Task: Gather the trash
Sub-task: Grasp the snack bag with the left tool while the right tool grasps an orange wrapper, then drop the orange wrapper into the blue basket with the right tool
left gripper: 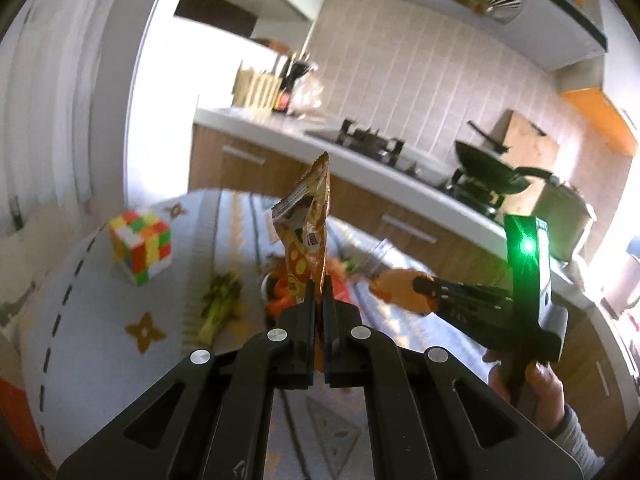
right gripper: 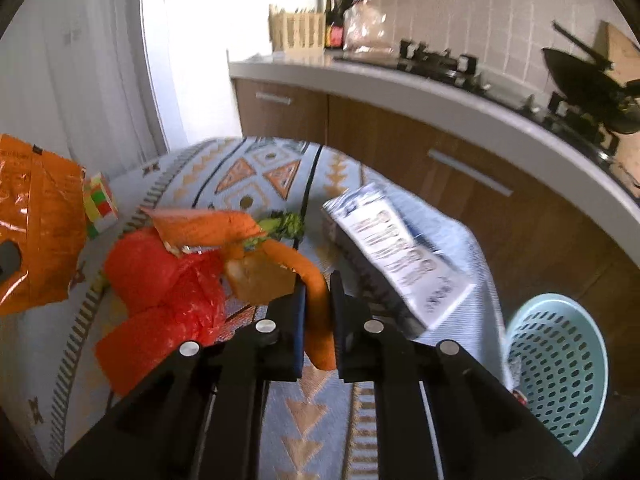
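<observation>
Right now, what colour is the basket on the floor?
Pale mint-blue basket with perforated walls, seen best in the right wrist view.

Over on the patterned cloth of the surface (right gripper: 260,168) there's a Rubik's cube (left gripper: 141,246), sitting well apart from the scraps, and on the far side a white printed box (right gripper: 400,256) lies tilted near the cloth's edge. Down beside the surface, a pale blue perforated basket (right gripper: 560,368) stands on the floor. Behind, a long white kitchen counter (right gripper: 400,88) runs over wooden cabinets (right gripper: 360,128); on it a black gas stove (right gripper: 444,65), a dark wok (left gripper: 490,166), a slatted wooden holder (right gripper: 296,32), a dark bottle (right gripper: 335,20) and a clear bag (right gripper: 366,26); a range hood (left gripper: 500,4) hangs above
</observation>
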Available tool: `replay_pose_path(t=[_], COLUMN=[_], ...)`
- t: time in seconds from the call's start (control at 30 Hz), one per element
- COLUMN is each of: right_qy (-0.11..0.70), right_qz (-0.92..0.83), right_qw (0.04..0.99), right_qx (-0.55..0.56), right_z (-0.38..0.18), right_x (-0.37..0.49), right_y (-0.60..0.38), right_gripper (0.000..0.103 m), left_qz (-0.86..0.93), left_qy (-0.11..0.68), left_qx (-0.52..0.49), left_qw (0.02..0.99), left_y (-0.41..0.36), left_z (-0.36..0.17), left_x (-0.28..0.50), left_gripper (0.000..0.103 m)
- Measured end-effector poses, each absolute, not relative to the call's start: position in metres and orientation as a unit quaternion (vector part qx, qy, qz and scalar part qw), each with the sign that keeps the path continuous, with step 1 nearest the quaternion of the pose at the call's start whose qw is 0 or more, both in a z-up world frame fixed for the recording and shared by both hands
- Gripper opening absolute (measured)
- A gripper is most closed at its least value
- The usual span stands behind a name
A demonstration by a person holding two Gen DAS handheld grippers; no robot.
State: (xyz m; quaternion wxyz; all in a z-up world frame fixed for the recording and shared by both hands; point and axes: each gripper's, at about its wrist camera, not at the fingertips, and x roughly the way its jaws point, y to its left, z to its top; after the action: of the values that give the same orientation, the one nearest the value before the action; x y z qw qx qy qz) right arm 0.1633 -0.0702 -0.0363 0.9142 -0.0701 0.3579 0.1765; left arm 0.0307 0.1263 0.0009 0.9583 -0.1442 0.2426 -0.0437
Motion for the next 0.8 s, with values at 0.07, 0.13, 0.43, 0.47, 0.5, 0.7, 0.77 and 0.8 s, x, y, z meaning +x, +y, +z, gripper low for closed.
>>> replay_pose_path(t=[0.07, 0.13, 0.43, 0.47, 0.5, 0.7, 0.77, 0.8], right_qy=[0.348, 0.338, 0.286, 0.283, 0.281, 0.276, 0.277, 0.278], right_qz=[0.168, 0.158, 0.088, 0.075, 0.063, 0.003, -0.016, -0.027], right_qw=[0.92, 0.926, 0.954, 0.956, 0.958, 0.961, 0.96, 0.96], right_qx=[-0.063, -0.056, -0.018, -0.014, -0.011, 0.016, 0.023, 0.027], right_z=[-0.025, -0.013, 0.038, 0.041, 0.043, 0.044, 0.041, 0.039], right_x=[0.156, 0.149, 0.119, 0.116, 0.114, 0.098, 0.092, 0.089], right_y=[-0.082, -0.096, -0.182, -0.195, -0.206, -0.269, -0.288, -0.298], right_gripper=[0.009, 0.009, 0.009, 0.009, 0.009, 0.009, 0.009, 0.009], left_qz=[-0.055, -0.067, -0.129, -0.134, -0.14, -0.197, -0.217, -0.224], left_qy=[0.234, 0.226, 0.198, 0.196, 0.195, 0.194, 0.197, 0.199], left_qx=[-0.145, -0.145, -0.12, -0.116, -0.113, -0.086, -0.075, -0.072], left_qw=[0.96, 0.961, 0.964, 0.964, 0.964, 0.957, 0.953, 0.951], left_y=[0.121, 0.115, 0.062, 0.057, 0.05, -0.005, -0.029, -0.037], left_z=[0.008, 0.015, 0.045, 0.048, 0.052, 0.062, 0.062, 0.061], left_x=[0.032, 0.033, 0.047, 0.048, 0.05, 0.064, 0.07, 0.072], left_gripper=[0.001, 0.001, 0.001, 0.001, 0.001, 0.001, 0.001, 0.001])
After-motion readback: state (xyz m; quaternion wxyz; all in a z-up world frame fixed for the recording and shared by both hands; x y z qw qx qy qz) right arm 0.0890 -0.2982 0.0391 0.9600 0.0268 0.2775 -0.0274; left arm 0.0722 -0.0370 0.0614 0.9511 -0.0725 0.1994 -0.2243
